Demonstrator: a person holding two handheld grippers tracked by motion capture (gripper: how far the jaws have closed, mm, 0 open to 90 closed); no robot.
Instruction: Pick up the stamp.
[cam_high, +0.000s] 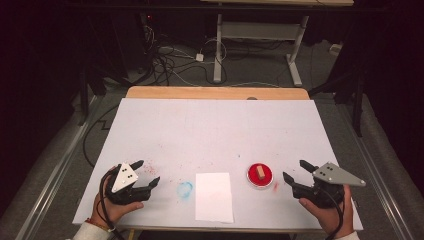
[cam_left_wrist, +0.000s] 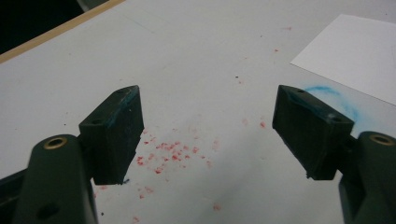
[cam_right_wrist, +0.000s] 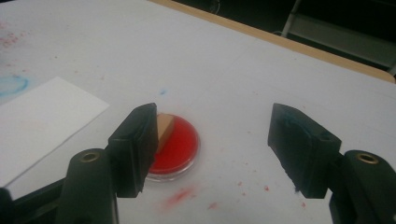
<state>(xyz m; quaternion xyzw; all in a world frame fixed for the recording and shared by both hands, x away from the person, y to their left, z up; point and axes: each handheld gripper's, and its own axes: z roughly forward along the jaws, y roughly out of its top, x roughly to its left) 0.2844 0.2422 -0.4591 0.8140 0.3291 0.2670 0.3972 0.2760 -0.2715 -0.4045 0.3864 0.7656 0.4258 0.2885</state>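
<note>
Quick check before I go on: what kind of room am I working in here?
Probably a lab or test workshop, not a home: a white-covered table stained with ink, a loose tangle of cables on the floor behind it, and an adjustable metal-framed desk against dark surroundings.

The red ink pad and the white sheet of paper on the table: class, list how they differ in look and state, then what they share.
The red ink pad is round; the white sheet of paper is rectangular. The ink pad is bright red in a clear rim, while the paper is plain white. A small wooden stamp stands on the ink pad; nothing rests on the paper. Both lie on the table between the two tools, touched by neither.
</note>
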